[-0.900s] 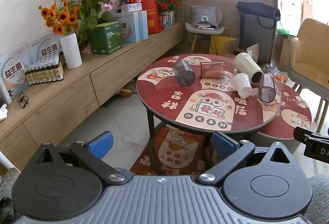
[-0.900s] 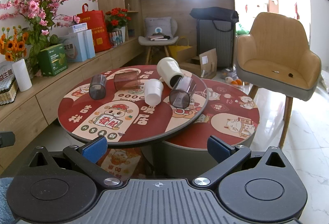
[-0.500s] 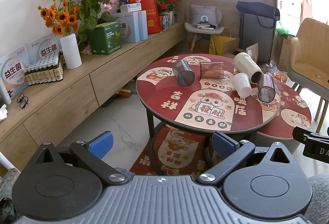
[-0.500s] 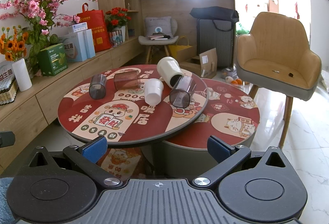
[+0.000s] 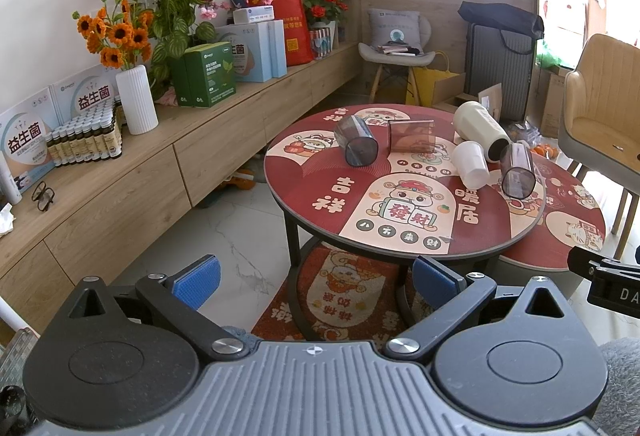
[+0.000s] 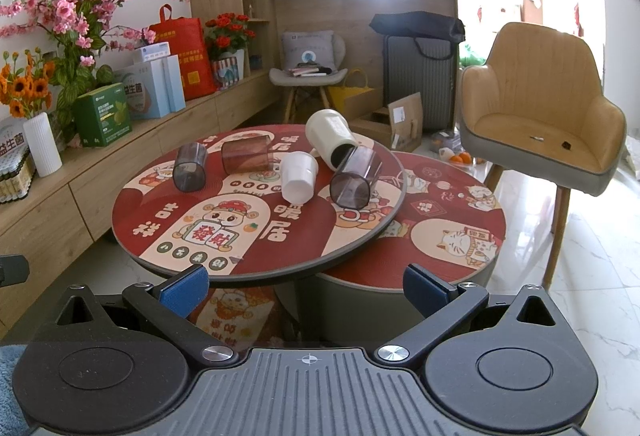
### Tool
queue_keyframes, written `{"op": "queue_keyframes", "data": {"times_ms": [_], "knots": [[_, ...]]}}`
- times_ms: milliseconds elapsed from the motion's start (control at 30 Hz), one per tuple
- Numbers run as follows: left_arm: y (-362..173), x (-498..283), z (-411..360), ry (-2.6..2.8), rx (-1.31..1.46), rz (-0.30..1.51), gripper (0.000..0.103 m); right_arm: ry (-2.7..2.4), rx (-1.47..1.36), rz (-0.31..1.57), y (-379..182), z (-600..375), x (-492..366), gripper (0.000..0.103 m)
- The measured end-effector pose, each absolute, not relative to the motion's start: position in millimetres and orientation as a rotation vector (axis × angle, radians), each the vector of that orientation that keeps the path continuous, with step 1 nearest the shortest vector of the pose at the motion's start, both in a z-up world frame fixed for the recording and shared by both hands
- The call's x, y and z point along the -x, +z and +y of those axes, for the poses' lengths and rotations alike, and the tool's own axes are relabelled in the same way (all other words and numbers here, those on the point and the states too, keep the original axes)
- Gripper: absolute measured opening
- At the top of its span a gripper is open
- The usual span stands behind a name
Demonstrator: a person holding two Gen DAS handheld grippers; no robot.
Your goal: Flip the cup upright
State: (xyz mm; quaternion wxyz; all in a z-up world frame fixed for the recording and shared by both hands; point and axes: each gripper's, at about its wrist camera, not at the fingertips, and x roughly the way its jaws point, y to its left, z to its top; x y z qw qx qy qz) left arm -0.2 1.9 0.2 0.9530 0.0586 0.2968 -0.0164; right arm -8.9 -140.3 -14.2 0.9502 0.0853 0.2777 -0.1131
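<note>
Several cups lie on their sides on the round red table (image 5: pixel 352 211) (image 6: pixel 168 220): a dark grey cup (image 5: pixel 356 147) (image 6: pixel 190 171), a brown cup (image 5: pixel 412 135) (image 6: pixel 246 157), a small white cup (image 5: pixel 471 163) (image 6: pixel 298 176), a tall cream cup (image 5: pixel 480 129) (image 6: pixel 331 144) and a smoky cup (image 5: pixel 517 176) (image 6: pixel 356 183). My left gripper (image 5: pixel 316 280) is open and empty, well short of the table. My right gripper (image 6: pixel 306 288) is open and empty, near the table's front edge.
A lower round table (image 6: pixel 452 232) sits to the right under the upper one. A tan armchair (image 6: pixel 540 123) stands at the right. A long wooden sideboard (image 5: pixel 120 171) with boxes, a white vase (image 5: pixel 136 103) and flowers runs along the left wall.
</note>
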Motion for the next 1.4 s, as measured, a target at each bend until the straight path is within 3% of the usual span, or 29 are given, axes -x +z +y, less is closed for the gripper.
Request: {"op": "queue_keyframes", "data": {"times_ms": [1400], "knots": [[-6,-4,1,-0.037,-0.113,0.624,0.103,-0.231,-0.179,0.58,-26,-146,4,0.103]]}}
